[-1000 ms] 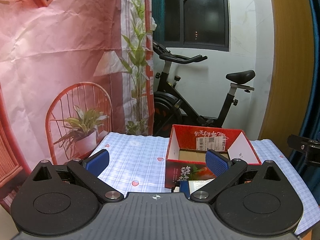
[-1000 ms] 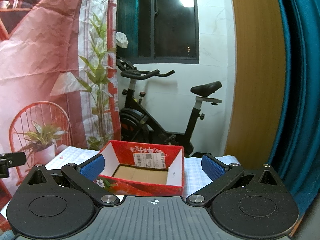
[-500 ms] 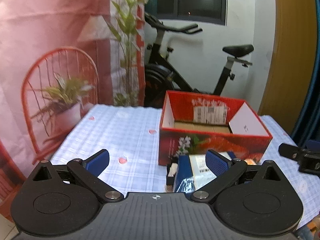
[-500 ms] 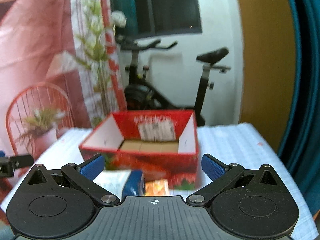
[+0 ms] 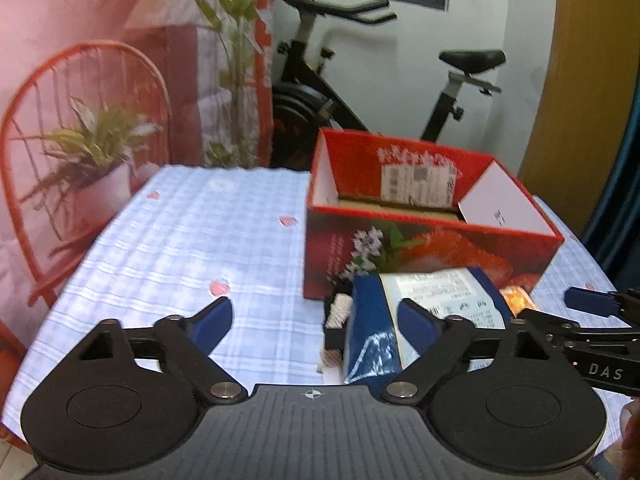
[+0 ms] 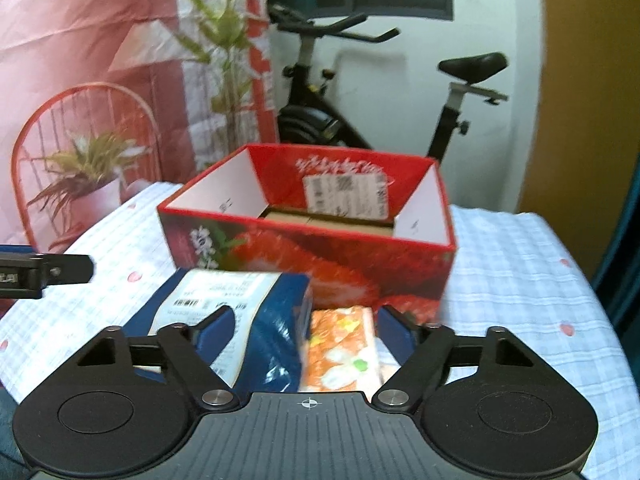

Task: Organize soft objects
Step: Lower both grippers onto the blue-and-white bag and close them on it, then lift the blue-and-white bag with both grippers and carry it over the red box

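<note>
An open red box [image 5: 420, 240] with strawberry print stands on the checked tablecloth; it also shows in the right wrist view [image 6: 312, 236]. In front of it lie a blue soft pack with a white label [image 5: 404, 312] [image 6: 256, 320], an orange flowered tissue pack [image 6: 340, 348] [image 5: 518, 298] and a small black-and-white item [image 5: 336, 316]. My left gripper [image 5: 316, 320] is open and empty, left of the blue pack. My right gripper [image 6: 306, 330] is open, its jaws either side of the blue and orange packs, above them.
The table [image 5: 180, 248] has a light blue checked cloth with red hearts. A pink printed backdrop [image 5: 100, 60] hangs at the left. An exercise bike [image 5: 360, 80] stands behind the table. A wooden panel [image 6: 580, 100] and blue curtain are at the right.
Both grippers have tilted down and moved closer to the table; the packs in front of the box have come into view. Both stay open.
</note>
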Demonstrator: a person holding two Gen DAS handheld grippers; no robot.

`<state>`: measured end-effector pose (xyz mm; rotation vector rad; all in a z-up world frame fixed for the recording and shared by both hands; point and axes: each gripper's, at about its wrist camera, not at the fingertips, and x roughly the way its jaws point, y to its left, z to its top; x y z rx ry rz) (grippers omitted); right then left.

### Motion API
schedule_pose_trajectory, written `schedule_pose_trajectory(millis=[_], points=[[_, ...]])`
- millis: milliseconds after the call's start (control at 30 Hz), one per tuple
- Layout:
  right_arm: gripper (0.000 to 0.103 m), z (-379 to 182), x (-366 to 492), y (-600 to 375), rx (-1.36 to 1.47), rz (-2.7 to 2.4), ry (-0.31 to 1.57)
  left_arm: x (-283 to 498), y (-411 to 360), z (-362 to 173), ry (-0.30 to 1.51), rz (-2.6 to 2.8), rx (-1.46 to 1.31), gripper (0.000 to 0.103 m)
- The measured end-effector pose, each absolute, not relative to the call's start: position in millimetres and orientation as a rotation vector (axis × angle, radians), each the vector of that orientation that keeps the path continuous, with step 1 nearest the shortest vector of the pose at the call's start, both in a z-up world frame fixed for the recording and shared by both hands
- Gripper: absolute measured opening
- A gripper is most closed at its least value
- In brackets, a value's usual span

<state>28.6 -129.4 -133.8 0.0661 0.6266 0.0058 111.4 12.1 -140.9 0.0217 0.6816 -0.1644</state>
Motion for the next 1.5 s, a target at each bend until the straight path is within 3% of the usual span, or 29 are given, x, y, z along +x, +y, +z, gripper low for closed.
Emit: schedule_pose_trajectory(millis=[167,367,733,900,1500], points=[[0.058,-143,38,-128,0.075,0.066,0.660,124,12,-159,0.745,-0.240,-0.042,0.069],[0.051,-153,46,-122,0.064,0.129,0.688,141,15,-179,0.823,-0.305,-0.126,0.066],[0.052,-168,59,-128,0.096,0.163,0.735,157,6,-196,0.915,-0.404,-0.186,0.066],[0.052,-172,65,-132,0.119,0.177,0.756,165,5,-200,0.933,-0.433,-0.202,0.057],[0.059,-179,78,-134,0.149,0.203,0.795,183,-4,-205,0.962,-0.486,-0.204,0.060]])
